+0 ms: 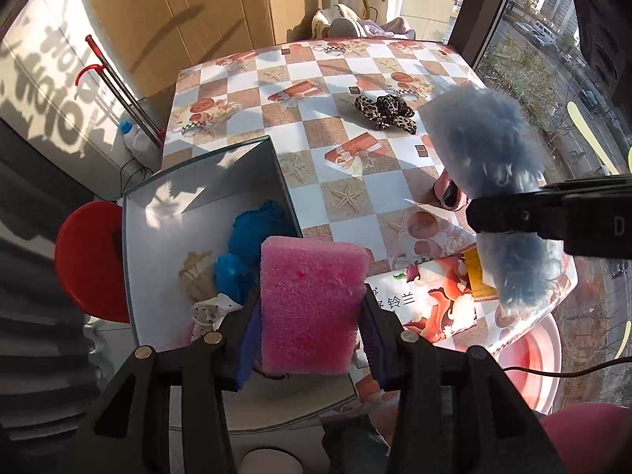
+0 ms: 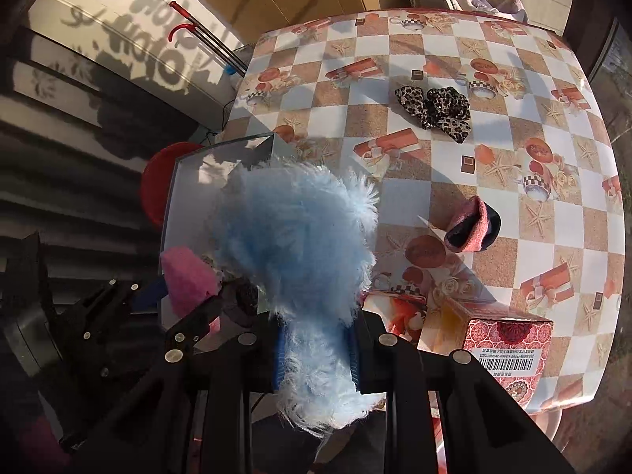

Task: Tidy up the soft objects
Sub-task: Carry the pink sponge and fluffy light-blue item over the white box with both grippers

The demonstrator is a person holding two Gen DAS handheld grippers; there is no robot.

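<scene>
left wrist view, left fingers [image 1: 252, 328] pinching porous pink sponge block [image 1: 312, 304], right fingers [image 2: 354, 349] squeezing fluffy blue plush [image 2: 300, 237]

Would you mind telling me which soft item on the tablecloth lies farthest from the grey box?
The leopard-print scrunchie, out mid-table; the pink-and-dark knitted piece lies closer to the grey box.

Pink sponge [image 1: 312, 304], blue fluff [image 2: 300, 245], both prob. airborne

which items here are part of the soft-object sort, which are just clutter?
Job: pink sponge in left gripper; blue fluffy piece in right gripper; grey box; leopard scrunchie; pink-and-dark pouch.

Clutter: red carton; red stool; umbrella.
</scene>
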